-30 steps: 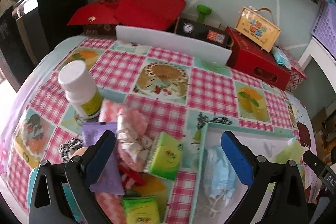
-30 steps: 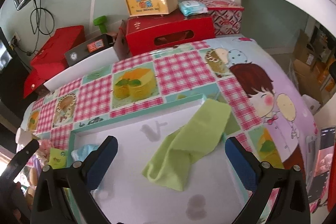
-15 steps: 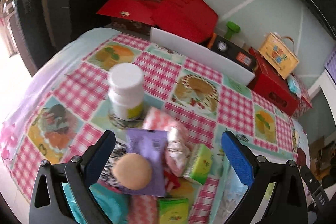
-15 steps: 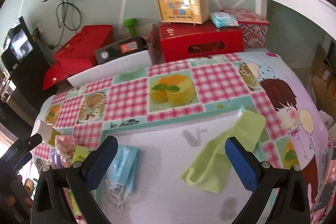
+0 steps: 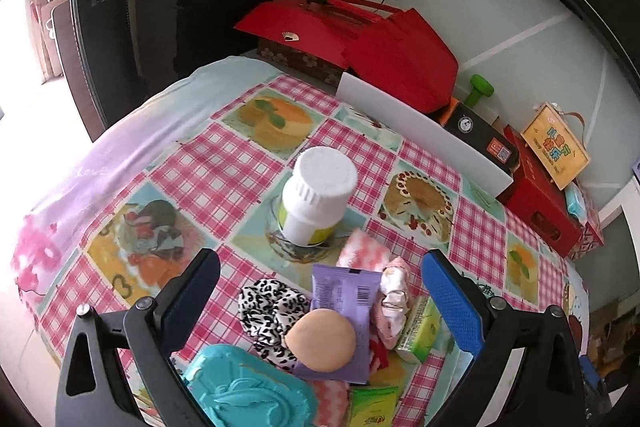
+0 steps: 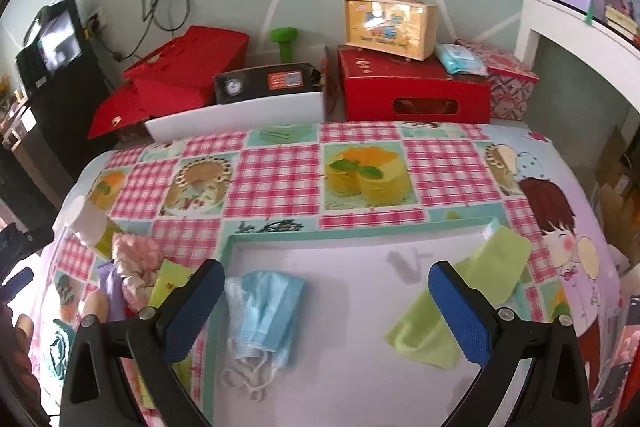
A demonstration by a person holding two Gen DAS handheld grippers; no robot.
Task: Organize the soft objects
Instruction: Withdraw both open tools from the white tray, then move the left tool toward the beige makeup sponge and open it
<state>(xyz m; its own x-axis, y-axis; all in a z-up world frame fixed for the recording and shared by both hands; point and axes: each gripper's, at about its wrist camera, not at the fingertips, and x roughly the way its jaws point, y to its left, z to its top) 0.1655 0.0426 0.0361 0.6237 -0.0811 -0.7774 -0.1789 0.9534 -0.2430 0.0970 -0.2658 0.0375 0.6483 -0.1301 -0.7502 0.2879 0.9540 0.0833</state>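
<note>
My left gripper is open above a pile on the checked tablecloth: a leopard-print scrunchie, a purple packet with a round beige puff on it, a pink-white cloth, a crumpled pink cloth and a green tissue pack. My right gripper is open over a white tray with a teal rim. In the tray lie a blue face mask on the left and a green cloth draped over the right rim.
A white bottle stands behind the pile. A teal lid and another green pack lie at the front edge. Red boxes, a white board and a yellow case line the wall behind the table.
My left gripper has swung left and lifted back, bringing the scrunchie, puff and teal lid into view. My right gripper has turned left, so the mask now shows fully in the tray.
</note>
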